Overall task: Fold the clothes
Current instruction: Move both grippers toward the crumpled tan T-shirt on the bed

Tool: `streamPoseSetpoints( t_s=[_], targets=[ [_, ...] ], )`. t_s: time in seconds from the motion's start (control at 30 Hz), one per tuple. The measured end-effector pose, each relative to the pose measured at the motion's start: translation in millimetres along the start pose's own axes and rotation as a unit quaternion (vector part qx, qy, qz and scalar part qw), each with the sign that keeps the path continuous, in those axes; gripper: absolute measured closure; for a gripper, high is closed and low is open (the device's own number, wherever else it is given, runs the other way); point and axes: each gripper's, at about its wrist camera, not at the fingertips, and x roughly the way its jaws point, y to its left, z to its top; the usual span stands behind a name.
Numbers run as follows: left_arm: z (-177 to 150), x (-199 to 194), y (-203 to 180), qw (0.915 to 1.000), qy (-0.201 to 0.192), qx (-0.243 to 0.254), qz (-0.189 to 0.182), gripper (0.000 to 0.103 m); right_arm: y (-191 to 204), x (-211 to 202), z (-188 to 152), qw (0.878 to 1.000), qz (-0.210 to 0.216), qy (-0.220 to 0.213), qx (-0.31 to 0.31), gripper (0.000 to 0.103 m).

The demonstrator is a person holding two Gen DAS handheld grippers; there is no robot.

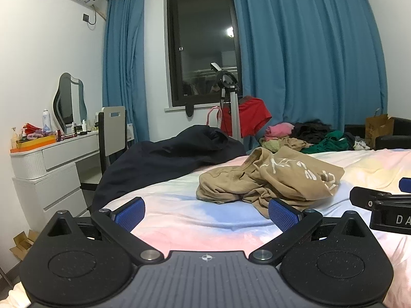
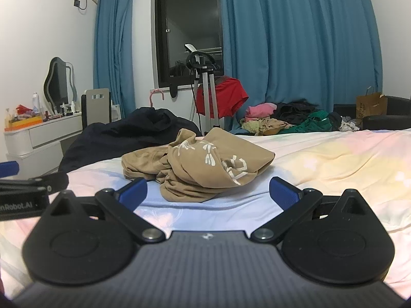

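Observation:
A crumpled tan garment with white print [image 1: 269,179] lies on the pastel bedsheet [image 1: 195,218]; in the right wrist view it [image 2: 200,164] sits just beyond the fingers. My left gripper [image 1: 206,214] is open and empty, low over the sheet, short of the garment. My right gripper [image 2: 209,192] is open and empty, its blue pads at either side of the garment's near edge. The right gripper's side shows at the right of the left wrist view [image 1: 382,205]; the left gripper shows at the left of the right wrist view [image 2: 28,192].
A dark navy garment [image 1: 164,161] lies at the bed's far left. A pile of clothes [image 1: 308,138] sits beyond the bed by blue curtains. A stand with a red garment [image 1: 246,118], a dresser with a mirror [image 1: 51,159], a chair and a paper bag [image 1: 377,128] stand around.

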Motion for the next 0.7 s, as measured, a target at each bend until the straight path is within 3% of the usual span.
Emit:
streamPoseSetpoints(
  t_s=[0.7],
  targets=[
    [-5.3,5.5,-3.6,1.0000,-0.001,0.007,-0.001,0.000,-1.6,-0.3,-1.0,1.000,0.001,0.001,0.006,0.000]
  ],
)
